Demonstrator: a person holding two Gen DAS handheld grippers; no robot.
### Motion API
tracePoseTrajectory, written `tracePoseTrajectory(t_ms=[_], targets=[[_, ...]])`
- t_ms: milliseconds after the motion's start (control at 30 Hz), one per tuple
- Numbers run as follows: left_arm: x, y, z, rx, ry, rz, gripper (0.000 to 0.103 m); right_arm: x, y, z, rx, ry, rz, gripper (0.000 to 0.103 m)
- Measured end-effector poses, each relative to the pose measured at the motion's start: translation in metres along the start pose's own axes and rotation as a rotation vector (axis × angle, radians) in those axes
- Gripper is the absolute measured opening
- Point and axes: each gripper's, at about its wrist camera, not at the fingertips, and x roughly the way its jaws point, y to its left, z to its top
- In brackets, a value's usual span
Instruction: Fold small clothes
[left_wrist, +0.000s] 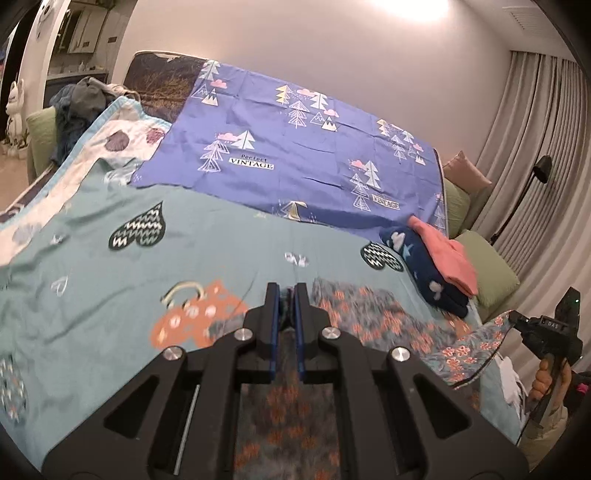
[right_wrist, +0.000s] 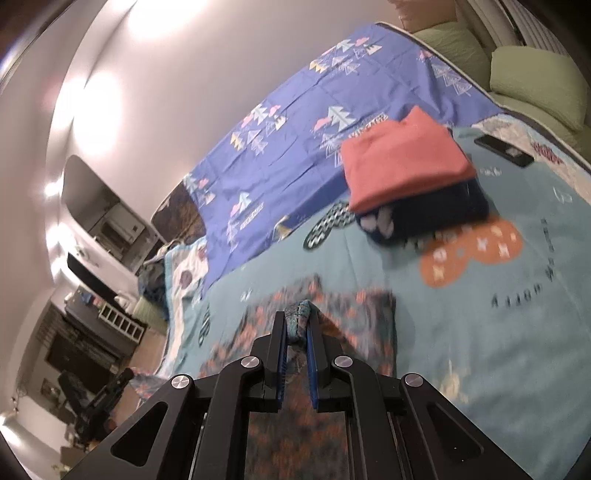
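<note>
Showing as dark grey-blue cloth with orange-pink flowers: the floral garment (left_wrist: 373, 314), low centre of both views. Lying under it in pale teal, printed with black-and-white zigzag hearts and orange shapes dotted white: the teal sheet (left_wrist: 221, 236). Spreading across the upper middle in violet-blue with white and pink trees and clouds: the blue sheet (left_wrist: 295, 147). Sitting at right as coral-pink over navy with white marks: the folded stack (right_wrist: 402, 162). Framing the bottom in black with blue pads (right_wrist: 280, 354): the grippers.
</note>
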Motion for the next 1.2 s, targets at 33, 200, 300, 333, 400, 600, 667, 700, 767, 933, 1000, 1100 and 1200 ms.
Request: tracePoseTrajectory(t_ms=[33, 200, 300, 333, 400, 600, 667, 700, 767, 933, 1000, 1100, 1200], targets=[[0.009, -0.001, 0.005, 0.006, -0.001, 0.014, 0.009, 0.01, -0.001, 0.009, 0.005, -0.001, -0.01, 0.008], [0.063, 0.007, 0.024, 0.009, 0.036, 0.103, 0.004, 0.057, -0.015, 0.036, 0.029, 0.031, -0.063, 0.008], [0.096, 0.02, 0.026, -0.004, 0.067, 0.152, 0.004, 0.09, -0.029, 0.045, 0.053, 0.073, -0.102, 0.008], [0.109, 0.025, 0.024, -0.011, 0.085, 0.16, 0.004, 0.107, -0.036, 0.047, 0.057, 0.095, -0.126, 0.008], [0.127, 0.034, 0.017, -0.021, 0.123, 0.139, 0.004, 0.132, -0.047, 0.044, 0.057, 0.153, -0.168, 0.012], [0.141, 0.042, -0.017, 0.058, 0.233, 0.008, 0.017, 0.152, -0.076, 0.028, 0.057, 0.253, -0.186, 0.026], [0.142, 0.035, -0.023, 0.116, 0.263, -0.034, 0.047, 0.143, -0.079, 0.026, 0.024, 0.241, -0.188, 0.029], [0.143, 0.03, -0.025, 0.145, 0.27, -0.042, 0.058, 0.137, -0.079, 0.026, -0.007, 0.23, -0.195, 0.034], [0.148, 0.02, -0.03, 0.201, 0.281, -0.031, 0.058, 0.127, -0.077, 0.026, -0.065, 0.213, -0.211, 0.042], [0.166, 0.013, -0.036, 0.204, 0.328, -0.059, 0.056, 0.113, -0.07, 0.024, -0.169, 0.216, -0.186, 0.044], [0.172, 0.011, -0.037, 0.201, 0.343, -0.06, 0.045, 0.111, -0.065, 0.021, -0.231, 0.234, -0.168, 0.044], [0.178, 0.009, -0.038, 0.214, 0.355, -0.057, 0.039, 0.12, -0.054, 0.016, -0.328, 0.273, -0.202, 0.049], [0.18, 0.005, -0.037, 0.226, 0.351, -0.054, 0.018, 0.14, -0.048, 0.017, -0.401, 0.313, -0.241, 0.049]])
